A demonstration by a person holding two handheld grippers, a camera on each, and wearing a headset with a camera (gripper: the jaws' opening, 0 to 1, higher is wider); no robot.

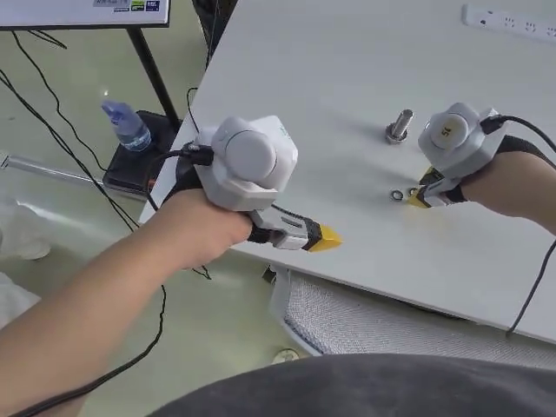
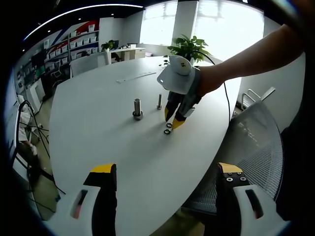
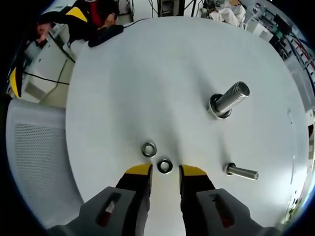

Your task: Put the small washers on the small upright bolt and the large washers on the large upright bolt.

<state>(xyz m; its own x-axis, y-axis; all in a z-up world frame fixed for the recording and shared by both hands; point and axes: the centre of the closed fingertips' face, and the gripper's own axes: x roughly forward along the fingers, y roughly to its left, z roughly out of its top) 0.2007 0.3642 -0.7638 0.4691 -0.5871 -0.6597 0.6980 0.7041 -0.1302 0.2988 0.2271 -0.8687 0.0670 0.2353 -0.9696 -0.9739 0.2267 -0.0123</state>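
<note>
Nothing reads clearly. The yellow sticker [image 1: 446, 131] atop the right gripper [image 1: 419, 198], at 2 o'clock, bears blurred dark marks. The screen [image 1: 87, 10] at 11 o'clock shows illegible print.

I am working in an office, at a big white meeting table [image 2: 98, 103]. A mesh chair [image 2: 258, 140] is standing beside it, a plant [image 2: 189, 48] is catching light from tall windows [image 2: 216, 24], and shelves [image 2: 69, 43] are lining the far wall.

On my white table [image 3: 147, 73], two loose washers [image 3: 149, 148] [image 3: 165, 165], one large upright bolt [image 3: 229, 100], one small upright bolt [image 3: 241, 172].
</note>
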